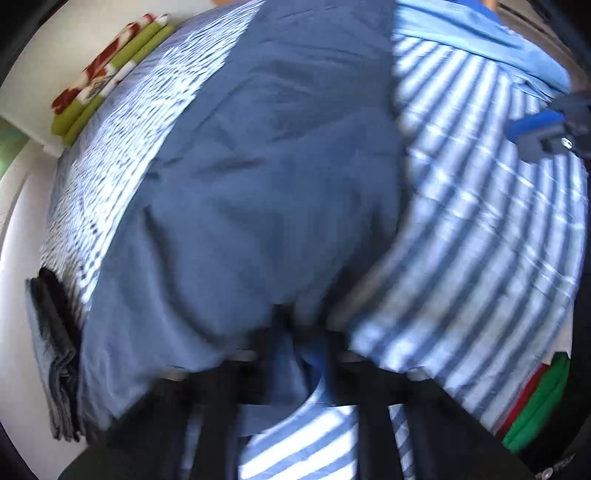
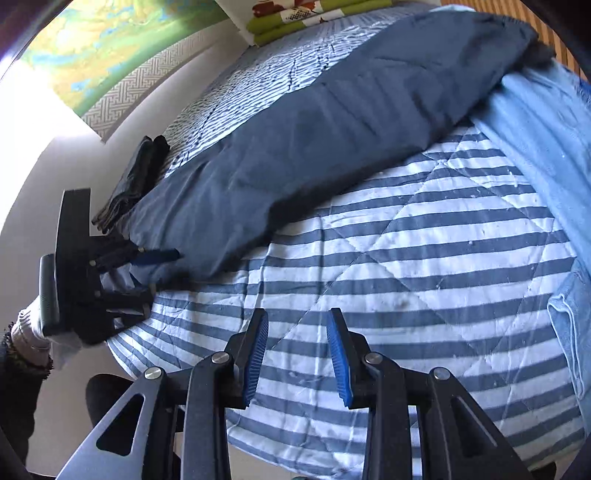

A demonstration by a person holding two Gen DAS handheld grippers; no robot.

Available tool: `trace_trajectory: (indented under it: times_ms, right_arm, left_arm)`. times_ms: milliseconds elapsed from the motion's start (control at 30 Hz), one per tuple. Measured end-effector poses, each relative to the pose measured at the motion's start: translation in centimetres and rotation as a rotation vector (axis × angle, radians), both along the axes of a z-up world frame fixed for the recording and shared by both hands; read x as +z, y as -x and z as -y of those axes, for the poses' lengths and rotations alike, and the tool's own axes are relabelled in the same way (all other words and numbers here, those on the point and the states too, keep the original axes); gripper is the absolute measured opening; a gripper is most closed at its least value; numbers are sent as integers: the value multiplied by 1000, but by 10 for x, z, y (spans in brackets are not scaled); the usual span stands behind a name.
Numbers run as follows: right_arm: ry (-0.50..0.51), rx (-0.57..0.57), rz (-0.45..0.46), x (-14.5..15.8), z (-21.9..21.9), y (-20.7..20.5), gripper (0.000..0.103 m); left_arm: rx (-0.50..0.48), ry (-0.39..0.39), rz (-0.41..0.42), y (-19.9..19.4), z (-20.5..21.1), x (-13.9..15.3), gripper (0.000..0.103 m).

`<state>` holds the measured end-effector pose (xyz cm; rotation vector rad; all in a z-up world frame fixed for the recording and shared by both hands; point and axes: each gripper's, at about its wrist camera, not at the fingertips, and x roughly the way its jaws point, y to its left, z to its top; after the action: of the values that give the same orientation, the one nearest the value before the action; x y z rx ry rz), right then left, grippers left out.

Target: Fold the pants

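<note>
1. A blue-and-white striped quilt [image 2: 406, 258] covers the bed and fills most of both views.
2. The dark blue pants [image 2: 314, 140] lie stretched long across the quilt, one end up near the far right corner, the other down at the near left edge.
3. A lighter blue garment [image 2: 546, 140] lies along the right side of the quilt, its upper end tucked under the far end of the pants.
4. At the head of the bed sits a folded stack of green and floral cloth [image 2: 303, 14].
5. A small pile of folded dark clothes [image 2: 136, 177] rests at the left edge of the bed, just beside the pants.
6. The left gripper [image 2: 162, 269] is at the near-left end of the pants, its jaws closed together with the pants' cloth pinched between them; the left wrist view is blurred, but cloth bunches at the fingertips there.
7. The right gripper [image 2: 297, 354] hovers over bare striped quilt, jaws apart, with nothing between its blue pads [image 2: 258, 354].
</note>
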<state>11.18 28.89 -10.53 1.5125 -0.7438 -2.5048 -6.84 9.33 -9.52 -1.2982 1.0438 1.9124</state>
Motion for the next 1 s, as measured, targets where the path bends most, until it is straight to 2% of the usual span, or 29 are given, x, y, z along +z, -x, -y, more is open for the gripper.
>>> trace_trajectory:
  times_ms: [67, 167, 267, 433, 467, 533, 567, 600, 633, 667, 733, 833, 933, 1000]
  right_arm:
    - [6, 8, 2, 1, -1, 8, 30]
    - [13, 54, -27, 11, 3, 29, 30]
    - [70, 155, -63, 17, 13, 55, 30]
    - [157, 373, -96, 17, 52, 107, 30]
    - [162, 401, -95, 14, 60, 116, 30]
    - [150, 385, -88, 6, 68, 138, 30]
    - [162, 364, -82, 1, 67, 147, 30]
    - [225, 340, -69, -7, 64, 160, 30]
    - [266, 324, -60, -11, 62, 168, 30]
    - [288, 302, -53, -14, 60, 177, 30]
    - [263, 284, -55, -11, 63, 190, 30]
    - [248, 295, -60, -7, 69, 197, 30]
    - [220, 313, -55, -6, 81, 196, 30]
    - [208, 319, -49, -8, 86, 193, 30]
  left_arm:
    - [58, -75, 88, 17, 9, 12, 4]
    - [123, -158, 150, 38, 21, 29, 4]
    - [196, -253, 267, 64, 32, 40, 4]
    - [291, -322, 326, 99, 51, 42, 4]
    - [309, -339, 336, 106, 55, 43, 4]
    - [335, -361, 366, 117, 63, 39, 7]
    - [356, -361, 362, 122, 67, 37, 12]
    - [370, -358, 361, 125, 69, 35, 26]
    - [389, -356, 363, 128, 74, 34, 36]
    - [402, -356, 356, 128, 76, 35, 53]
    - [405, -368, 326, 123, 86, 41, 56]
    - [421, -344, 229, 107, 95, 54, 57]
    - [343, -349, 147, 59, 93, 73, 57]
    - [309, -341, 140, 38, 86, 72, 57]
